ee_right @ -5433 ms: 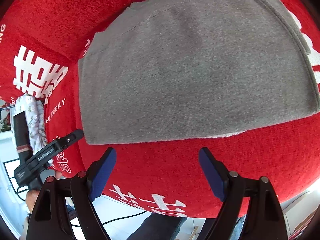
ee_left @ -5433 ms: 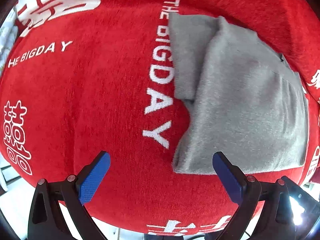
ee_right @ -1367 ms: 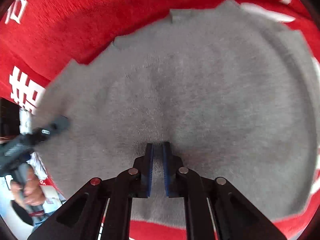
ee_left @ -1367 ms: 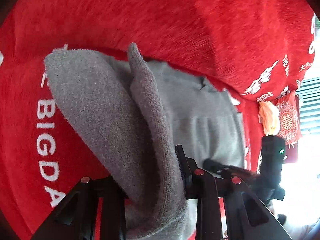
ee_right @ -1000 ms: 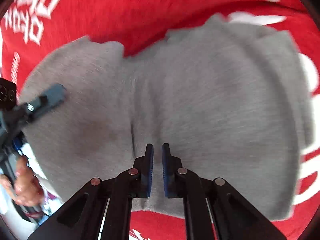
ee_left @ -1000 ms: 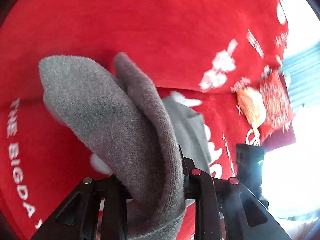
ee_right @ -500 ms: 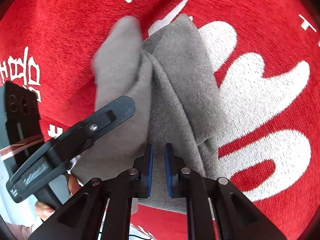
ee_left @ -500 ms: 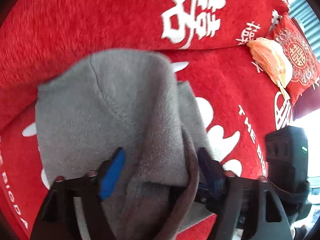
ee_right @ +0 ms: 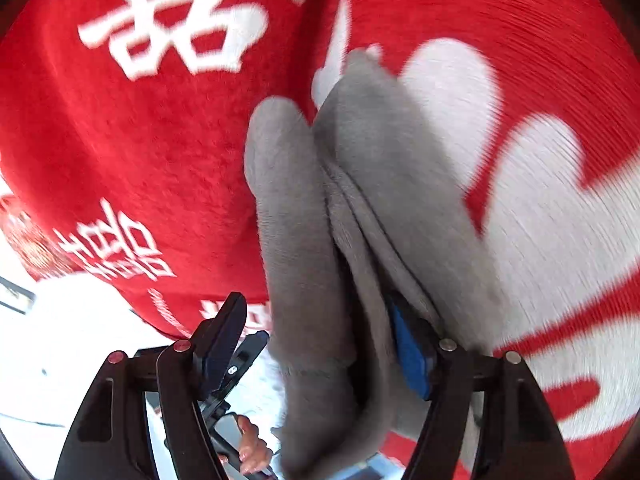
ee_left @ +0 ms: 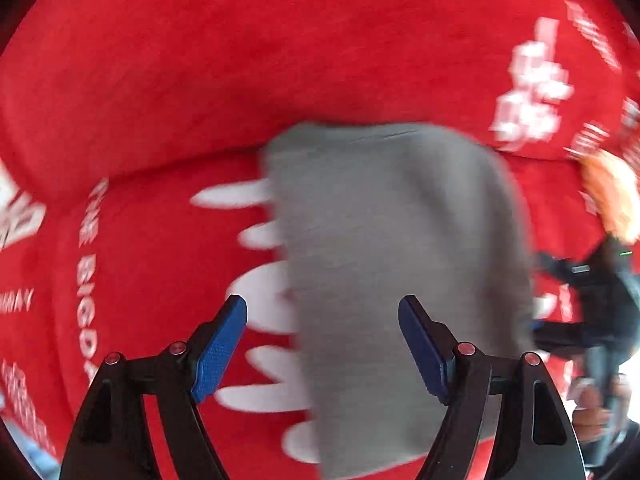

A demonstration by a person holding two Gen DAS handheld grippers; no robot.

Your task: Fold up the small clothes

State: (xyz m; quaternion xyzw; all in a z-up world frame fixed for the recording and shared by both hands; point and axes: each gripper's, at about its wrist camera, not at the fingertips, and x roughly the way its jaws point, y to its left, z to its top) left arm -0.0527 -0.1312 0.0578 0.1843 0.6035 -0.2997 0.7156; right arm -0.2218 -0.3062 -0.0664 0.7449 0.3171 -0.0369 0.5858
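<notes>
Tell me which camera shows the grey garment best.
The left wrist view: the folded grey garment lies flat there, its outline nearly whole. The right wrist view shows it edge-on and bunched between that gripper's fingers.

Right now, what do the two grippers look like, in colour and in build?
Both look the same. The left gripper has black plastic arms with triangular cut-outs, small red-centred metal rivets at the joints, and blue textured pads on the inner finger faces. The right gripper shows the same black frame, rivets and blue pads.
</notes>
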